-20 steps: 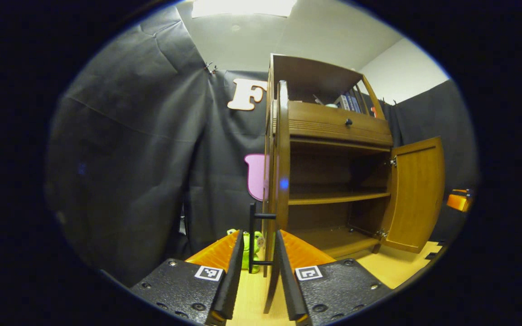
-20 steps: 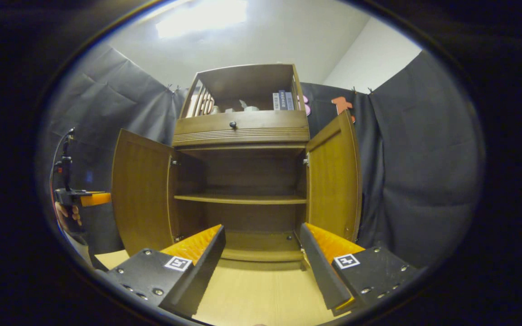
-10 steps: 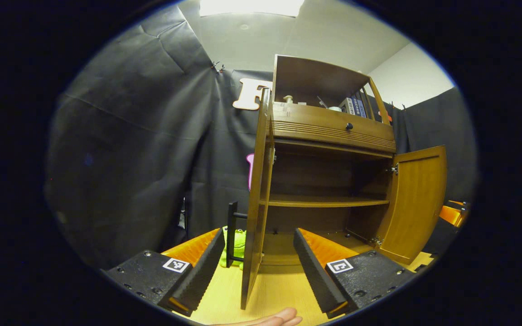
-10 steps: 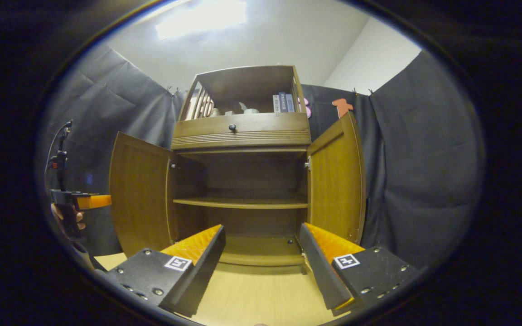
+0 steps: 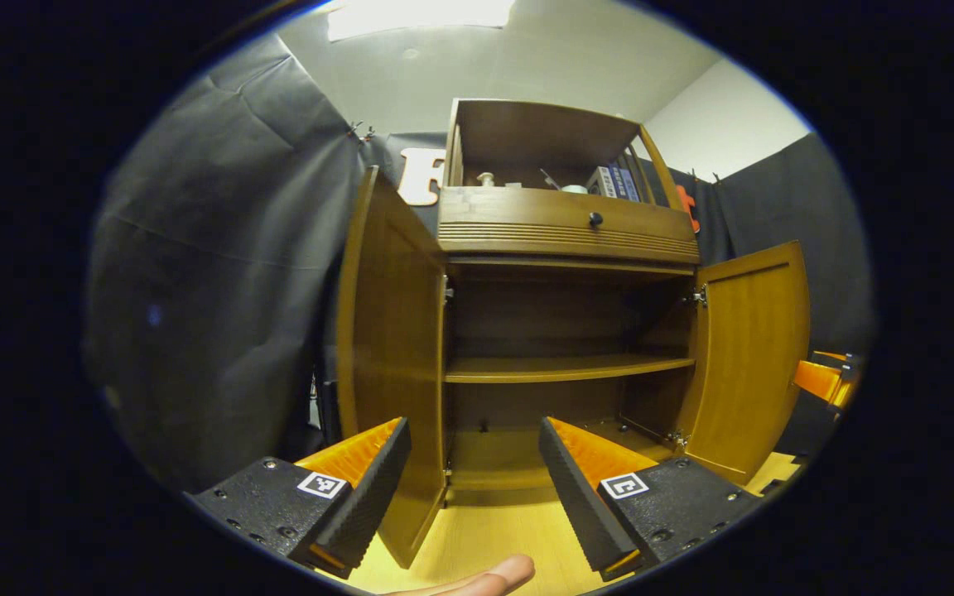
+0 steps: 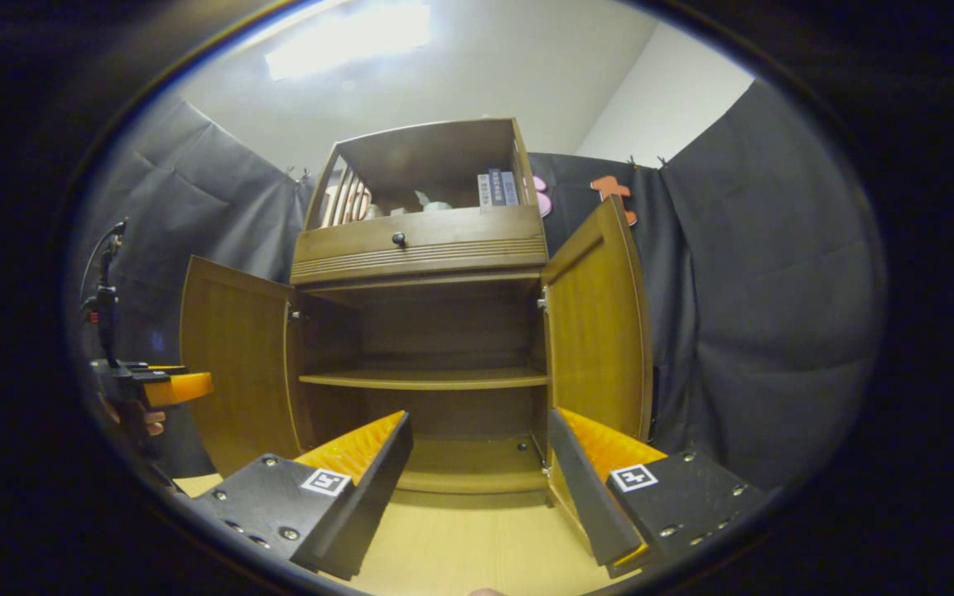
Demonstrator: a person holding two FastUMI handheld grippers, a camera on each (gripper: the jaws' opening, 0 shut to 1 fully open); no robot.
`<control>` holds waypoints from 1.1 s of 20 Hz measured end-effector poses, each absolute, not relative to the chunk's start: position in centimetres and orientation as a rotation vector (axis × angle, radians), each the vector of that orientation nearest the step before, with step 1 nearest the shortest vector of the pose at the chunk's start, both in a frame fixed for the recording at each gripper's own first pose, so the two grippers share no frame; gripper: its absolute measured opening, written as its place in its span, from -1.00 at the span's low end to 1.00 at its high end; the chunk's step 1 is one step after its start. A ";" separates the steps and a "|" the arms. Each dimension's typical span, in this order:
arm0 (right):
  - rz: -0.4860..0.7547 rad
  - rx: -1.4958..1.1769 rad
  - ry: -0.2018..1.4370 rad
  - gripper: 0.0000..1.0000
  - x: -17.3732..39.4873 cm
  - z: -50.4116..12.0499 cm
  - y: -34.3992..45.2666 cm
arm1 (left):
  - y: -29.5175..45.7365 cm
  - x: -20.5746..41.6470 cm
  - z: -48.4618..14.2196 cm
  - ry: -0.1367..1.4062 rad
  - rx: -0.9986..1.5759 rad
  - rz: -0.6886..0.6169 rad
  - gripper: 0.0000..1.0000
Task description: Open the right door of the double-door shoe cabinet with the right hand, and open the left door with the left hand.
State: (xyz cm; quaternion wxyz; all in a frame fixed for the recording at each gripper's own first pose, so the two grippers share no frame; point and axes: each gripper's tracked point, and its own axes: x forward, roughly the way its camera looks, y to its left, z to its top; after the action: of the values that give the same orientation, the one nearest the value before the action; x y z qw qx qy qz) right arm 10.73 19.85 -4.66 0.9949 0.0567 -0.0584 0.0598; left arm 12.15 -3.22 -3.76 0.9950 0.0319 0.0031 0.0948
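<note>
The cabinet (image 5: pixel 564 228) is brown wood with a smooth, slightly glossy finish, doors (image 6: pixel 601 331) included. Small metal hinges (image 5: pixel 699 296) glint. The floor (image 6: pixel 477 546) is pale, smooth wood. The wall (image 5: pixel 220 273) is matt creased cloth.

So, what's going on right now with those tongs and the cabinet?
Left tongs open, empty. Right tongs open, empty. Left door and right door both swung open. Nothing in the way.
</note>
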 end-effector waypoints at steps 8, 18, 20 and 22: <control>0.079 0.106 -0.127 0.97 13.6 -3.1 18.8 | -7.7 17.7 -3.8 0.032 0.059 0.180 0.84; 0.049 0.102 -0.150 1.00 19.6 -1.2 18.3 | -12.6 25.5 -5.0 0.016 0.064 0.141 0.92; 0.034 0.085 -0.133 0.98 21.2 -2.2 18.5 | -12.5 26.8 -6.1 0.022 0.037 0.141 0.86; 0.048 0.081 -0.097 1.00 22.8 -3.7 19.8 | -12.1 27.7 -7.4 0.046 0.031 0.149 0.86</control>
State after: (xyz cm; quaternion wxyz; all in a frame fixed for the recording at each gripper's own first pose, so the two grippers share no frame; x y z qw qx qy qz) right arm 22.81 19.76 -3.74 0.9977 0.0404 -0.0487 0.0242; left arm 27.71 -12.09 -7.40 0.9968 0.0154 0.0231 0.0746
